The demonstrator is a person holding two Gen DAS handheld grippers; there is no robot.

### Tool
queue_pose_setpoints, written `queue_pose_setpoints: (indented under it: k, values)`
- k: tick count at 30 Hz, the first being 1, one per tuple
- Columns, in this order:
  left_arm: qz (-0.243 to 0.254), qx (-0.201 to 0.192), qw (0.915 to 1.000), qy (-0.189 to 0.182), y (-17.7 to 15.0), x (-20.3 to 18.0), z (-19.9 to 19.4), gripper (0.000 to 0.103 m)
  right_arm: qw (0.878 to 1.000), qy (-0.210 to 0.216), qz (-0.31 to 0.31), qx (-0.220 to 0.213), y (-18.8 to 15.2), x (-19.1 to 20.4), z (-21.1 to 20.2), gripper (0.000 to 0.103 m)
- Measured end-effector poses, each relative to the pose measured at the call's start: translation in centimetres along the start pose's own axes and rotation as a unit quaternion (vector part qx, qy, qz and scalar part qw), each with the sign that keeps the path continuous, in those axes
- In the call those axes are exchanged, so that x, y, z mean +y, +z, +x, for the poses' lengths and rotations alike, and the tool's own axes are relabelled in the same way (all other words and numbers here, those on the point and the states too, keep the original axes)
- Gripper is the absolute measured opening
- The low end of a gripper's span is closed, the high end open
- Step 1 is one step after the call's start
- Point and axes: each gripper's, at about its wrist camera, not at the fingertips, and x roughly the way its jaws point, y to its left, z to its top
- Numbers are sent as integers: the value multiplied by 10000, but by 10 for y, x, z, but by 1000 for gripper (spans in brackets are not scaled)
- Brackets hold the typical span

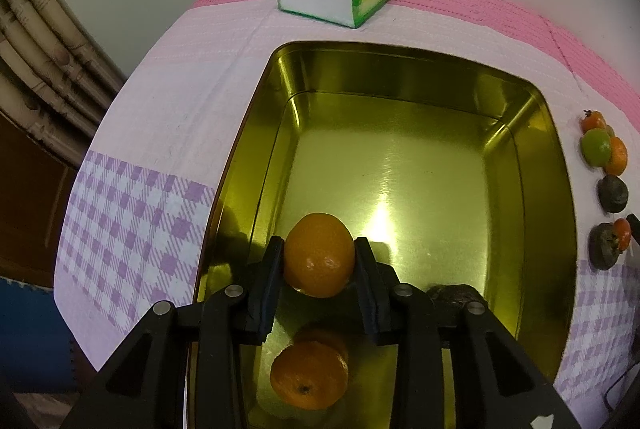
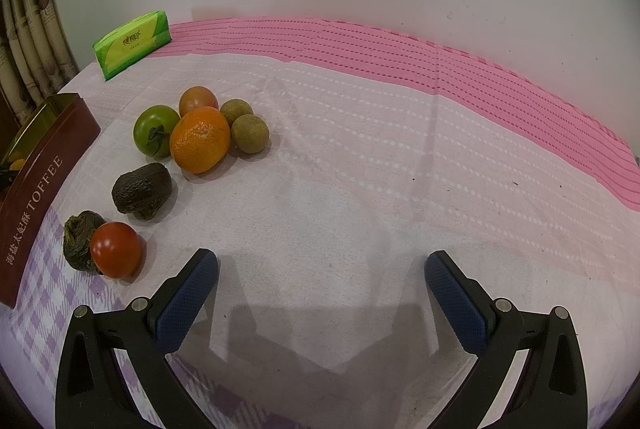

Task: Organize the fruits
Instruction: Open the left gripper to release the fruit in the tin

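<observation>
Orange-skinned, light and slightly yielding, the mandarin (image 1: 319,255) sits clamped across its middle by the left gripper (image 1: 319,261) over the gold tin (image 1: 400,77), while the right gripper (image 2: 322,281) gapes wide, holding nothing.

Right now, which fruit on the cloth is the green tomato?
Beside the toffee tin, a cluster of fruit sits on the cloth. The green tomato is at its left edge, touching the orange: the only glossy green fruit, with a dark stalk.
</observation>
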Motion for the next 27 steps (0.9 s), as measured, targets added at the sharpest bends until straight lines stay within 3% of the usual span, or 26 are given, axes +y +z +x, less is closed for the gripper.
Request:
queue_pose_setpoints:
  k: [17, 27]
  values:
    - [75, -559, 9984, -72, -20, -14, -48, 53, 9991, -190, 235, 298, 2, 5, 0, 103]
    - [-147, -653, 9977, -112, -33, -6, -57, 60, 9996, 26, -80, 283, -18, 37, -16, 103]
